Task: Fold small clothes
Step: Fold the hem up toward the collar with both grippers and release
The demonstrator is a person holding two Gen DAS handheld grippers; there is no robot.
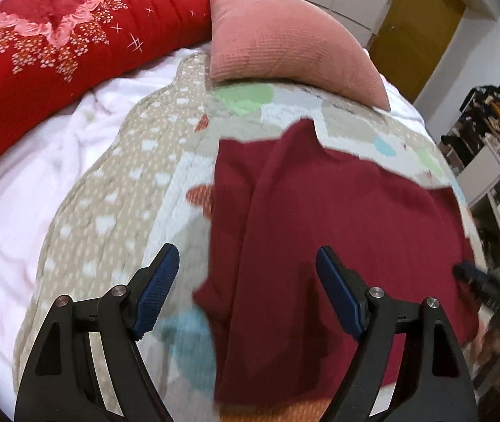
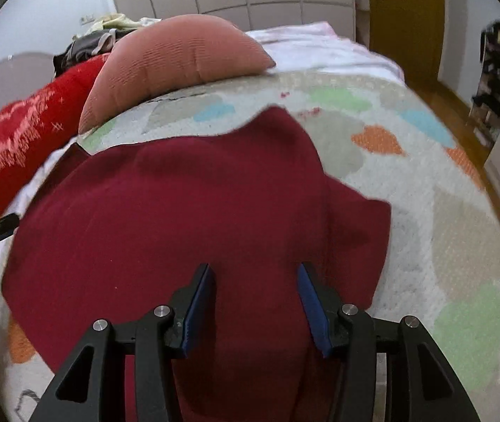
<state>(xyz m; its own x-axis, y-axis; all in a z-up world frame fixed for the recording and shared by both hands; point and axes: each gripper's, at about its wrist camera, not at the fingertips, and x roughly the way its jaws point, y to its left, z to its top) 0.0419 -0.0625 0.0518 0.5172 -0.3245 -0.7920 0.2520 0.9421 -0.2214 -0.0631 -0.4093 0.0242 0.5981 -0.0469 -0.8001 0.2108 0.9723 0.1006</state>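
Right gripper (image 2: pixel 255 302): jaws apart, empty, over maroon garment (image 2: pixel 179 211); left gripper (image 1: pixel 246 292) agape at garment's left edge, contact unclear.

Dark red garment (image 1: pixel 337 246) (image 2: pixel 179 211): knit-looking, plain, no print that I can see. Lies spread on the patterned bed cover, partly folded, with one lengthwise crease ridge running toward 12 o'clock in my left view. A pointed corner sticks out at 12 o'clock toward the headboard end. In my right view a flap reaches out at 3 o'clock. Edges uneven.
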